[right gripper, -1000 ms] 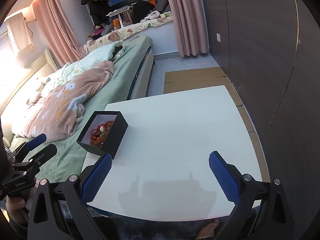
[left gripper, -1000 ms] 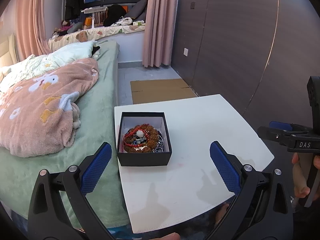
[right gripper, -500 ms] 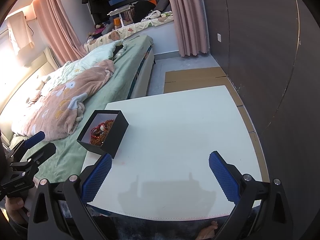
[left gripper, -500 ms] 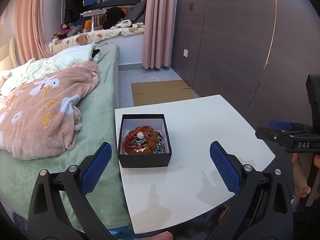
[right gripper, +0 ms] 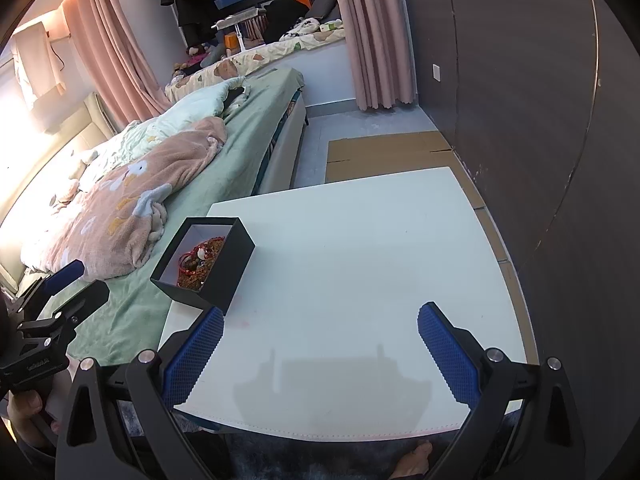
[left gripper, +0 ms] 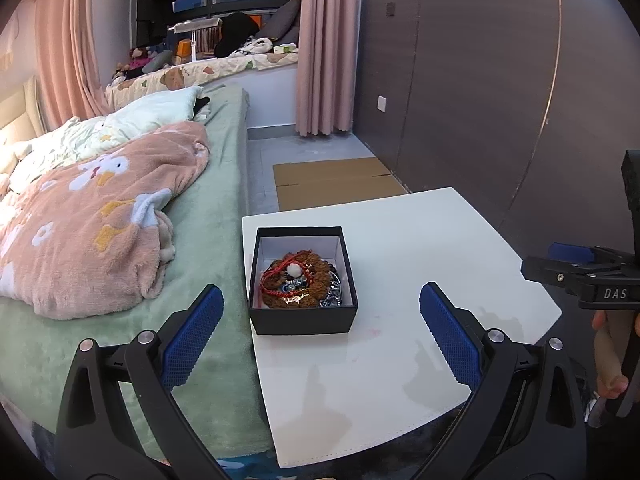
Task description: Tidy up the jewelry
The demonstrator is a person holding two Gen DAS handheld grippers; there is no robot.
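Observation:
An open black jewelry box (left gripper: 302, 280) stands at the left edge of the white table (left gripper: 420, 240). It holds a tangle of jewelry (left gripper: 298, 280): brown bead bracelets, a red cord with a white bead, silver pieces. In the right wrist view the box (right gripper: 204, 264) sits left of centre. My left gripper (left gripper: 320, 332) is open and empty, hovering in front of the box. My right gripper (right gripper: 320, 344) is open and empty above the table's front edge. Each gripper also shows at the edge of the other view.
A bed with a green sheet (left gripper: 208, 240) and a pink blanket (left gripper: 92, 216) adjoins the table's left side. A dark panelled wall (left gripper: 500, 80) runs along the right. Flat cardboard (left gripper: 336, 180) lies on the floor beyond the table.
The left wrist view has shifted slightly, so the box sits a little lower and closer. The right gripper has barely moved. Both stay open.

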